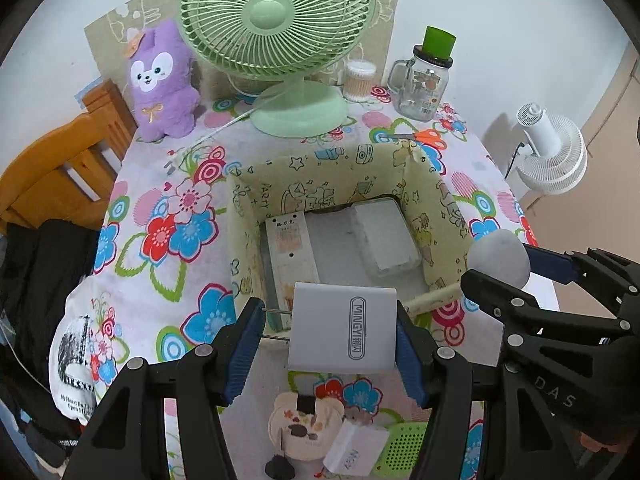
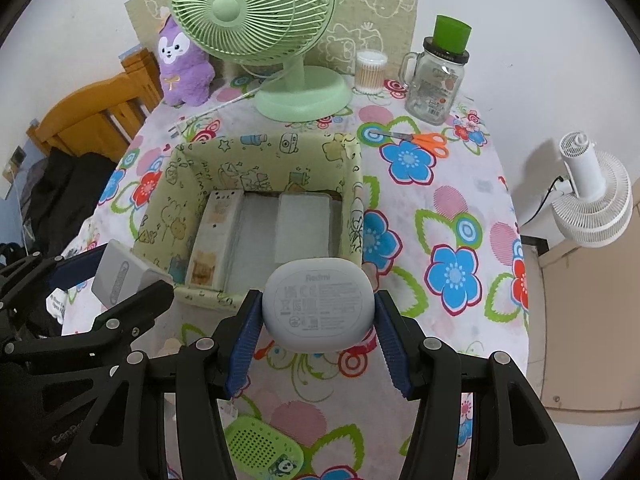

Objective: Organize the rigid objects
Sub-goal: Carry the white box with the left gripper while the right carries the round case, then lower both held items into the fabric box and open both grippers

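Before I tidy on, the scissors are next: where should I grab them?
Grip the orange scissors across the two handle loops, coming from above: they lie flat on the tablecloth, blades shut and pointing left, and the loops are the bulkiest part.

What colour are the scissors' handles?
Orange; the scissors show best in the right wrist view.

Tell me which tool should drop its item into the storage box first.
Probably left. Its tool holds the white MINGY box already over the storage box's near wall, above free floor. The right tool holds the grey Redmi case short of that wall.
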